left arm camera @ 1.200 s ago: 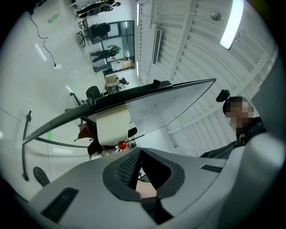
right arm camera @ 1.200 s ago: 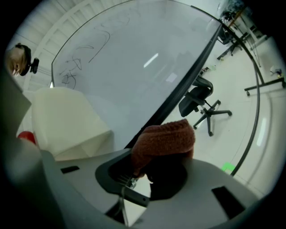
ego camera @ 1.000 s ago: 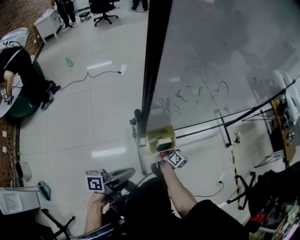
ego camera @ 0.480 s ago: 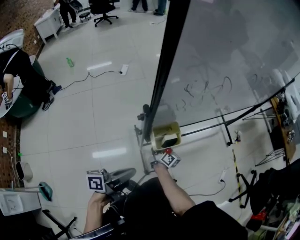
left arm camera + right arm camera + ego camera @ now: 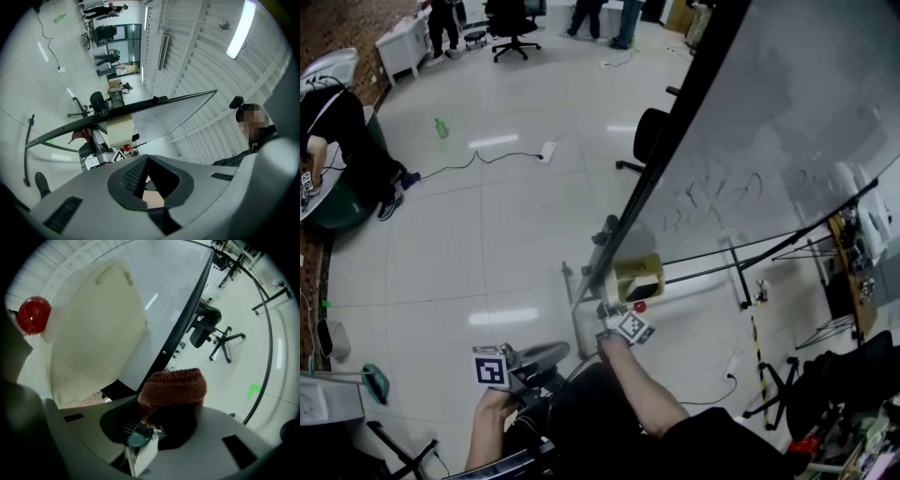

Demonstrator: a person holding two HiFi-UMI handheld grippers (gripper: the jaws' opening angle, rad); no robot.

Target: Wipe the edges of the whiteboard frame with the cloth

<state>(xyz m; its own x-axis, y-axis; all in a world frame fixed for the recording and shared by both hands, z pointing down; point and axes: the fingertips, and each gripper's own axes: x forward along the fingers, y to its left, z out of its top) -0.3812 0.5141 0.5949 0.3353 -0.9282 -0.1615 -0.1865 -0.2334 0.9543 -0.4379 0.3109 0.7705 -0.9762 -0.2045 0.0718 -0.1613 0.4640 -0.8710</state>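
Note:
The whiteboard's black frame edge (image 5: 671, 141) runs from top right down to a foot near my right gripper (image 5: 611, 306). That gripper, with its marker cube (image 5: 630, 326), sits at the lower end of the edge. In the right gripper view the gripper (image 5: 165, 409) is shut on a reddish-brown knitted cloth (image 5: 172, 387), just below the frame (image 5: 187, 310). A beige box (image 5: 639, 277) with a red knob (image 5: 639, 306) stands beside it. My left gripper (image 5: 536, 358) stays low by the person's body, away from the board, shut with nothing between its jaws (image 5: 150, 180).
A black office chair (image 5: 652, 136) stands behind the board's edge. A cable with a power strip (image 5: 546, 147) and a green bottle (image 5: 441, 127) lie on the tiled floor. A person bends over at far left (image 5: 342, 131). Tripod legs (image 5: 769, 380) stand at right.
The head view has swung, so the frame edge now leans further right and more floor shows. The right gripper stays at the frame's lower end with the cloth. The left gripper has not moved.

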